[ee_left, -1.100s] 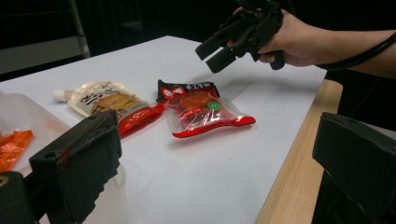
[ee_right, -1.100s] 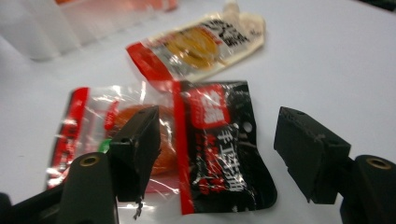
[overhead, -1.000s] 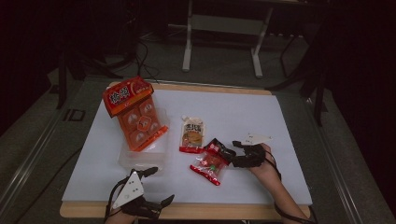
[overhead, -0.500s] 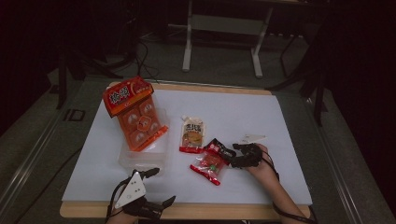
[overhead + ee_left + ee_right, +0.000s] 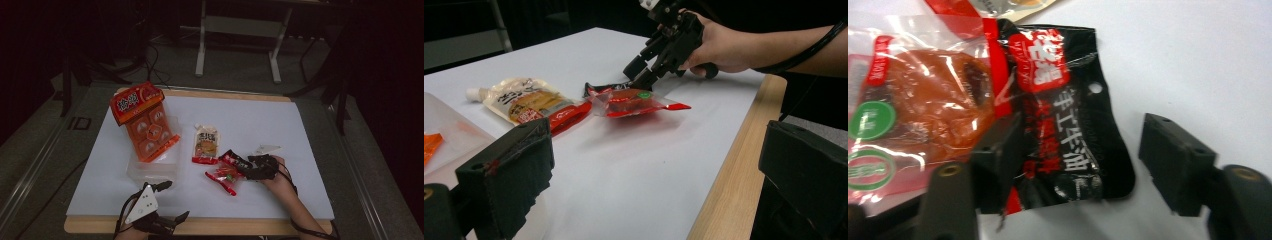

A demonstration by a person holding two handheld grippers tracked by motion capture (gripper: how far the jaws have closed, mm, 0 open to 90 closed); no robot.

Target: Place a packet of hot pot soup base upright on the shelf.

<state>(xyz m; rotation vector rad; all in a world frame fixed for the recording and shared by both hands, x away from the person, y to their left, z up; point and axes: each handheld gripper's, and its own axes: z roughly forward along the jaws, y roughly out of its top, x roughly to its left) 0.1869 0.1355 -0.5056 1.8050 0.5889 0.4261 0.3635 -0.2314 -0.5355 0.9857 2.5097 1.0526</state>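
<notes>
Snack packet (image 5: 231,169) in red and black lies at centre-right of the high view on the table (image 5: 300,130), its long axis slanting toward the lower left. Right gripper (image 5: 1078,165) straddles its black end, jaws just closing, not yet pinching. Left gripper (image 5: 167,202), open, idles at lower left.

So the count on the worktop (image 5: 300,130): three snack packs total. One big orange multi-pack (image 5: 144,123) at upper left, one pale sauce pouch (image 5: 206,145) near the middle, one red-and-black snack packet (image 5: 227,171) just lower right of it. One clear plastic tray (image 5: 152,170) under the orange pack. Two claws: the left claw (image 5: 172,202) bottom left, the right claw (image 5: 245,167) at the red packet.
</notes>
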